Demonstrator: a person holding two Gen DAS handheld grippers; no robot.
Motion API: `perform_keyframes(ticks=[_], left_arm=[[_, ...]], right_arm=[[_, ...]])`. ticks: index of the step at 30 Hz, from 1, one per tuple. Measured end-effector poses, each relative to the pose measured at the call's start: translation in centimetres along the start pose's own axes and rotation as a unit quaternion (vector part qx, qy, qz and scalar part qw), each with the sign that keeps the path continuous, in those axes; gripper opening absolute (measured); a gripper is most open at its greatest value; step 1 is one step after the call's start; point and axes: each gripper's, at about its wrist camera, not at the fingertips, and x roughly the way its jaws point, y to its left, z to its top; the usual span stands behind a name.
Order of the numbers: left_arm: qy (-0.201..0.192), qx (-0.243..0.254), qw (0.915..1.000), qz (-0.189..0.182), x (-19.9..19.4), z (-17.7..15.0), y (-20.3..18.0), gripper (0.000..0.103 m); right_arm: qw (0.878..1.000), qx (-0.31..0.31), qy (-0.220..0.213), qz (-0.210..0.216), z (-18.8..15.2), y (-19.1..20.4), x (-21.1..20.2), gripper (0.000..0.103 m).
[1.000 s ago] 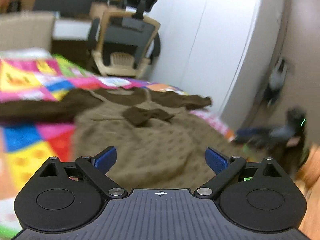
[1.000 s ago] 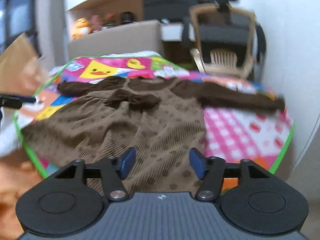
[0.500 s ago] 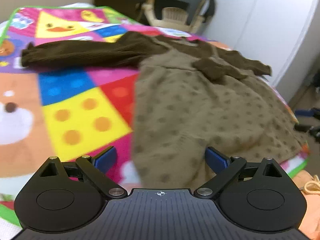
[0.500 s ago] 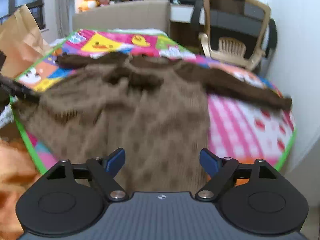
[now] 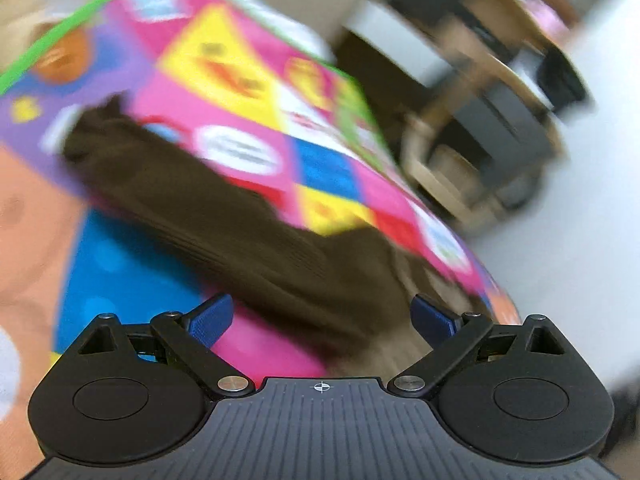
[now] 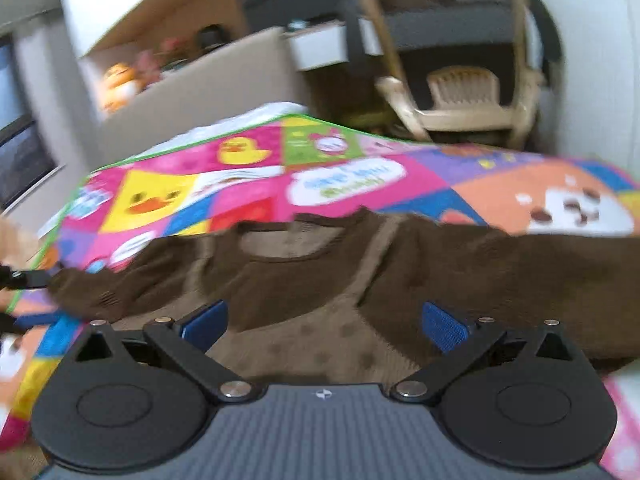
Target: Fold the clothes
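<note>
A brown child's dress with dark brown sleeves lies flat on a bright patchwork mat (image 6: 248, 184). In the left wrist view its dark sleeve (image 5: 224, 228) runs from upper left down toward my left gripper (image 5: 322, 320), which is open just above the sleeve's shoulder end. In the right wrist view the neckline (image 6: 292, 240) and dotted tan body (image 6: 320, 344) fill the centre; my right gripper (image 6: 324, 322) is open close over the chest below the collar. Nothing sits between either pair of blue pads. Both views are motion-blurred.
The mat (image 5: 248, 92) has a green border and covers a raised surface. A beige and grey chair (image 6: 460, 72) stands beyond its far edge by a white wall (image 5: 580, 220). A low beige partition (image 6: 192, 88) with toys on it is behind.
Both grippers have moved forward from the dress hem toward its top. The left one swung left to the sleeve and tilted; the right one closed in on the collar. Both stayed open.
</note>
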Motion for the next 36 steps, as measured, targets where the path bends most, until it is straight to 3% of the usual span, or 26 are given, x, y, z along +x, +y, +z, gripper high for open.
perform_keyframes(ticks=[2, 6, 7, 9, 10, 11, 14, 17, 19, 21, 24, 25, 26, 29, 31, 36], left_arm=[[-0.025, -0.037, 0.9982, 0.040, 0.8, 1.1, 1.6, 0.098], [-0.061, -0.070, 0.9914, 0.092, 2.3, 2.7, 3.5, 0.097], [-0.066, -0.074, 0.9898, 0.102, 2.7, 3.0, 3.7, 0.093], [-0.075, -0.064, 0.9879, 0.120, 3.3, 3.5, 3.6, 0.058], [-0.081, -0.042, 0.9878, 0.127, 3.4, 3.7, 3.0, 0.022], [-0.086, -0.019, 0.9872, 0.133, 3.4, 3.8, 2.5, 0.013], [-0.112, 0.041, 0.9835, 0.136, 2.1, 4.1, -0.4, 0.009], [-0.147, 0.113, 0.9777, 0.099, 0.1, 3.5, -5.9, 0.008], [-0.153, 0.155, 0.9751, 0.040, -0.7, 2.6, -10.2, 0.008], [-0.140, 0.201, 0.9685, -0.044, -0.9, 0.7, -14.4, 0.009], [-0.069, 0.265, 0.9495, -0.153, 0.4, -2.9, -18.9, 0.029], [-0.044, 0.280, 0.9430, -0.174, 0.9, -4.2, -19.9, 0.046], [-0.026, 0.291, 0.9389, -0.182, 1.3, -5.3, -20.4, 0.060], [0.010, 0.314, 0.9319, -0.182, 1.9, -7.5, -20.0, 0.085], [0.015, 0.332, 0.9294, -0.161, 2.4, -8.2, -18.6, 0.093], [0.028, 0.362, 0.9246, -0.115, 4.0, -10.0, -15.0, 0.093]], right_arm=[[1.000, 0.016, 0.005, -0.008, -0.4, -0.5, 1.6, 0.103], [1.000, 0.015, 0.005, 0.025, -0.7, -0.7, 1.4, 0.103], [0.999, 0.020, 0.006, 0.034, -0.7, -0.9, 1.4, 0.103], [0.998, 0.038, 0.003, 0.048, -0.8, -1.6, 1.3, 0.103], [0.998, 0.044, 0.002, 0.054, -0.8, -1.8, 1.2, 0.103], [0.997, 0.050, 0.001, 0.061, -0.8, -2.1, 1.2, 0.103], [0.995, 0.058, 0.002, 0.076, -0.8, -2.4, 1.1, 0.103], [0.995, 0.061, 0.001, 0.083, -0.8, -2.5, 0.9, 0.103], [0.993, 0.079, -0.008, 0.091, -0.9, -3.0, 0.6, 0.103], [0.989, 0.108, -0.021, 0.097, -0.9, -4.0, 0.2, 0.103], [0.984, 0.140, -0.029, 0.104, -0.9, -5.0, 0.1, 0.103], [0.984, 0.143, -0.030, 0.105, -0.9, -5.1, 0.1, 0.103], [0.983, 0.145, -0.032, 0.106, -1.0, -5.1, 0.1, 0.103], [0.984, 0.139, -0.032, 0.102, -1.0, -4.9, 0.1, 0.103], [0.984, 0.139, -0.033, 0.102, -1.0, -4.9, 0.1, 0.103], [0.988, 0.124, -0.034, 0.091, -1.1, -4.3, 0.1, 0.103]])
